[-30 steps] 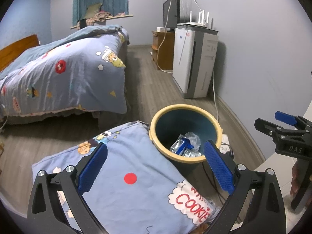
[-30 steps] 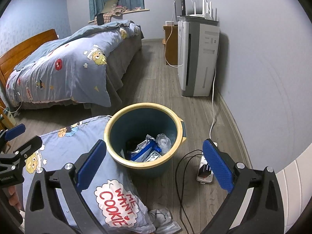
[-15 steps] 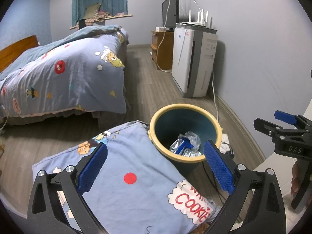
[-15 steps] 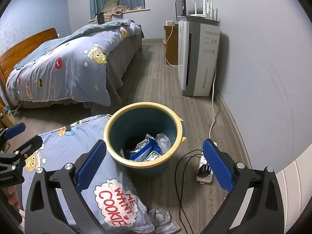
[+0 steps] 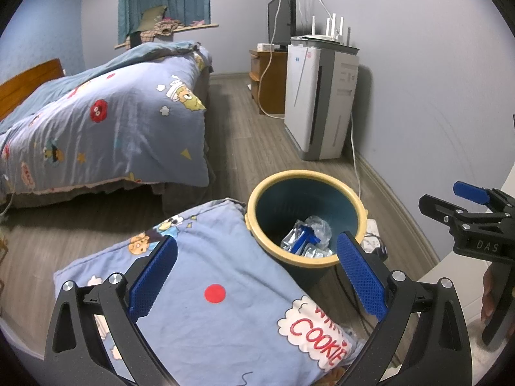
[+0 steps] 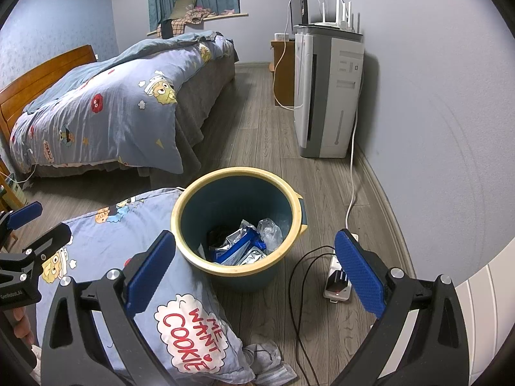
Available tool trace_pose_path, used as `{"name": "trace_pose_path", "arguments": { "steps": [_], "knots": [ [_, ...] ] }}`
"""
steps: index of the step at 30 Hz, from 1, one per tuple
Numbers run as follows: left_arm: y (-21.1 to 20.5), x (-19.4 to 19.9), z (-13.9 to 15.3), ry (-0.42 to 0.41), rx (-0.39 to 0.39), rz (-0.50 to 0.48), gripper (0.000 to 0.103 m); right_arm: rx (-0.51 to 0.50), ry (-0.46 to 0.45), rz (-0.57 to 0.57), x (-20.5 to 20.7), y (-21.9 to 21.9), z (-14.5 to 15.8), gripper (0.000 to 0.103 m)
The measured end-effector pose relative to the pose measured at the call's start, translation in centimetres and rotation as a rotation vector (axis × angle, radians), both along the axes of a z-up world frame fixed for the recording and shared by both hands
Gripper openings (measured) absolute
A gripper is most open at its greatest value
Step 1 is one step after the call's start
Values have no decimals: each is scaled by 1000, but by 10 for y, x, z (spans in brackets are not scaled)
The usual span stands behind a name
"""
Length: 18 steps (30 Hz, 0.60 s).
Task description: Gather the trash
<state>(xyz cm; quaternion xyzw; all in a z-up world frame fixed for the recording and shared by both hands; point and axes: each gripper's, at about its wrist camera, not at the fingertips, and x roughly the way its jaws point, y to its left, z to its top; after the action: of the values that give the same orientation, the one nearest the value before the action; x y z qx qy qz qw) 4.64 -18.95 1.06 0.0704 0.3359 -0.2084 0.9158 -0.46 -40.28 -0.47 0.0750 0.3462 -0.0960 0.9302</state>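
Round teal plastic bin (image 6: 239,225) with a yellow rim on the grey wood floor, crinkly foil and blue wrappers (image 6: 243,246) piled inside — maybe clear film too, hard to tell. Soft cartoon-print pillow (image 5: 206,292) pressed against its left side. Left gripper (image 5: 256,273) and right gripper (image 6: 254,271) both spread wide, holding nothing, hovering near the bin.

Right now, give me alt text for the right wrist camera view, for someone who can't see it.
The open, empty right gripper hovers above a teal trash bin with a yellow rim that holds crumpled wrappers. A blue cartoon pillow leans against the bin's left side; a power strip lies on the wood floor to its right, and a bed stands behind.
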Motion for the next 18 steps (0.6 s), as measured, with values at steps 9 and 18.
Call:
{"name": "trace_pose_path", "arguments": {
  "steps": [9, 18],
  "knots": [
    [9, -1, -1, -12, 8, -2, 98, 1, 8, 4, 0, 0, -4, 97],
    [6, -7, 3, -27, 34, -50, 98, 14, 14, 7, -2, 2, -1, 97]
  ]
}}
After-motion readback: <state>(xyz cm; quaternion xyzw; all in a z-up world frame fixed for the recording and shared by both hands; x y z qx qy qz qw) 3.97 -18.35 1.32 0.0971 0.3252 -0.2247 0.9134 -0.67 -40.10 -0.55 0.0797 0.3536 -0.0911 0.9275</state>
